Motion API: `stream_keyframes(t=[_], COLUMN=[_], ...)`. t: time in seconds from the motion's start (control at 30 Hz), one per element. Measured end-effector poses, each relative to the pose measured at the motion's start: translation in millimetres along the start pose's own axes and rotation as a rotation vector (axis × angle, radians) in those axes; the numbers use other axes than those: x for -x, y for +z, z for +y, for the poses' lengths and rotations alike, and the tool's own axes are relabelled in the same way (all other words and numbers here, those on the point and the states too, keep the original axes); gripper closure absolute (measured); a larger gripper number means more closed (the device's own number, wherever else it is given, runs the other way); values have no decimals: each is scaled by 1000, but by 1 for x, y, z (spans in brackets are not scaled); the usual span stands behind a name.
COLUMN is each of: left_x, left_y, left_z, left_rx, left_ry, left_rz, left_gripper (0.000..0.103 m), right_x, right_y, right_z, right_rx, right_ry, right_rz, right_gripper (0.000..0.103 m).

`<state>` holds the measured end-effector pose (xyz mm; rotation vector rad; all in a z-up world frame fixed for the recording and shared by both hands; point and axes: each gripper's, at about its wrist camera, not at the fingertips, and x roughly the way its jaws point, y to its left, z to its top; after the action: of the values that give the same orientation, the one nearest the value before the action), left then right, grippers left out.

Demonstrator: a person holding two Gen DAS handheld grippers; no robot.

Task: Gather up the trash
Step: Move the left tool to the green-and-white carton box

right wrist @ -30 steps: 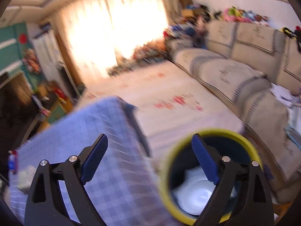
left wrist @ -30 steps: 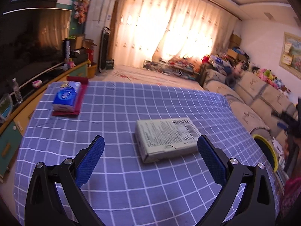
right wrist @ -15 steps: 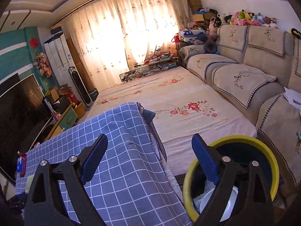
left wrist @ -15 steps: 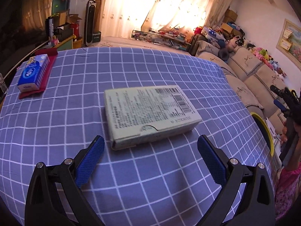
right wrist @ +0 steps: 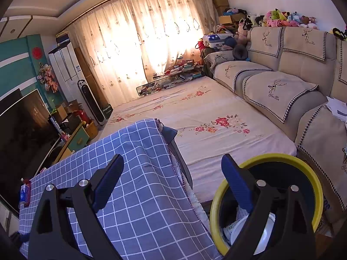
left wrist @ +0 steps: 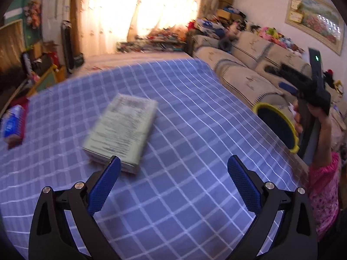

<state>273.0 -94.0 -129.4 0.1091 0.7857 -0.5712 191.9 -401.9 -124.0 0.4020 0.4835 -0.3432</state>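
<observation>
On the blue checked tablecloth [left wrist: 195, 130] a flat carton [left wrist: 122, 127], blurred, probably packaging, lies just ahead of the wide-open, empty left gripper [left wrist: 173, 179], so grasping seems next: centre, close, carry to the yellow-rimmed bin [right wrist: 288, 160] under the wide-open right gripper [right wrist: 171, 179].

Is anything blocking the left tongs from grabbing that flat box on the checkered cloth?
Nothing visible blocks it. The left tongs are open over bare blue checkered cloth, and the box lies just ahead, off to the left finger's side.
</observation>
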Motion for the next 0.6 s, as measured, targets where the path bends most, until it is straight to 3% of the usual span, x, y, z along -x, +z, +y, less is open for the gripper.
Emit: stream_keyframes(t=[0.13,0.23,0.6], left_x=[3,-15,-78], left_y=[17,27,44], left_z=[28,48,54], left_rx=[0,-12,-33], left_ry=[37,75,24], left_rz=[-11,29,152], left_gripper=[5,5,5], right_x=[-2,-4,-17], right_y=[-4,-6,-10], right_z=[6,9,12], right_rx=[16,20,26], right_ry=[22,25,9], right_rz=[9,19,62], right_gripper=[17,17,16])
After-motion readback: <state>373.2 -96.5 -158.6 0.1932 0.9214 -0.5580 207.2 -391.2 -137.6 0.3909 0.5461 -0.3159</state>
